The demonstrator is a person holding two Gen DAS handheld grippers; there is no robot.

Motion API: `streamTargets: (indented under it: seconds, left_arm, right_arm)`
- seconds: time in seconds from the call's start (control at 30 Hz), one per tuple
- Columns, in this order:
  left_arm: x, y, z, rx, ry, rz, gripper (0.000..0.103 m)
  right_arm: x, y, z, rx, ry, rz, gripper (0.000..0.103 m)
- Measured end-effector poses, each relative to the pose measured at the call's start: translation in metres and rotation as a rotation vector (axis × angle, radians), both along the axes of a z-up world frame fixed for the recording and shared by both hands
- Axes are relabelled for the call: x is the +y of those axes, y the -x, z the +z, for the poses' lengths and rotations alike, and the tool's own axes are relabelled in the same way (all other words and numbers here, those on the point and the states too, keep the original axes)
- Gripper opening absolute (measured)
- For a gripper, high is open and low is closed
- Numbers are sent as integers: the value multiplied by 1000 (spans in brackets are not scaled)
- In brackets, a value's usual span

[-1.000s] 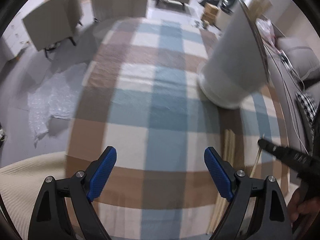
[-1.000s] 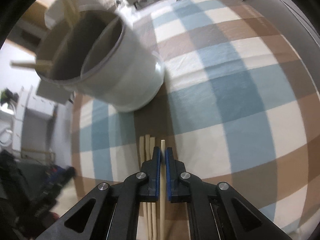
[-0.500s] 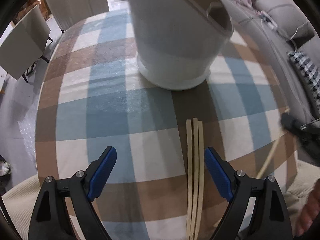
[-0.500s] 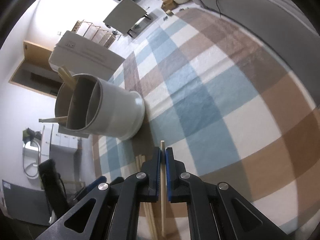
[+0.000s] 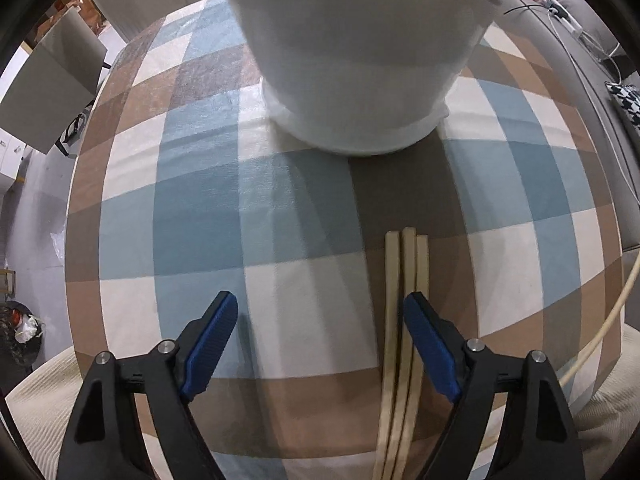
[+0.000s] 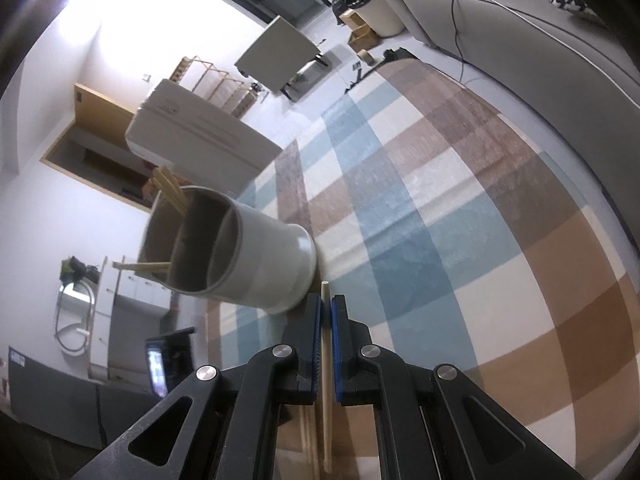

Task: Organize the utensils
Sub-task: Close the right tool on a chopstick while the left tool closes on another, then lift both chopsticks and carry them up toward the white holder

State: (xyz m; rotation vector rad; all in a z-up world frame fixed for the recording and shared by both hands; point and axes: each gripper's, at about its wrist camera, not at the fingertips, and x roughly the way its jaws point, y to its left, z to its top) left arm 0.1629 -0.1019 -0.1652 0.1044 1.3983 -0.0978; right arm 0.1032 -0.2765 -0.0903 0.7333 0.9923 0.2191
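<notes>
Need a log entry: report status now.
Right tongs shut on one chopstick. Left tongs open, closing, over three chopsticks. Holder path unobstructed.

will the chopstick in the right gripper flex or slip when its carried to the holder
The chopstick looks like a straight, thin stick, so probably stiff and light. The right gripper pinches it near one end, leaving a long tail, so it may pivot between the pads. The holder is wide and squat, so probably won't tip.

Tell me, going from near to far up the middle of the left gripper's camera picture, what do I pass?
The blue fingers of the left gripper, then three chopsticks on the checked cloth, then the white holder.
</notes>
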Motion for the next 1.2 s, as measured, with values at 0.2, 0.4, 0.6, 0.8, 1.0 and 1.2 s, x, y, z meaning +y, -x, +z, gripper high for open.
streamTargets:
  seconds: [0.2,0.4,0.6,0.8,1.0,1.2]
  left_arm:
    - [-9,-7,0,18,10,-36,39]
    - [7,-1,-6,29,37,-13,39]
    - [1,-17,-9,31,29,-22,39]
    - [-4,-24,-8,27,52,-22,2]
    - [18,-11,27,-117,160,35,2]
    - [32,17,92,-333,279,61,2]
  right_arm:
    - [-4,-1,0,3,-18,-12,4]
    - [-6,-1,1,-1,-28,-20,4]
    - [-4,-1,1,0,-24,-14,4]
    - [-1,0,3,1,9,-2,4]
    - [13,9,24,-66,37,42,4]
    - [41,26,62,-223,159,108,4]
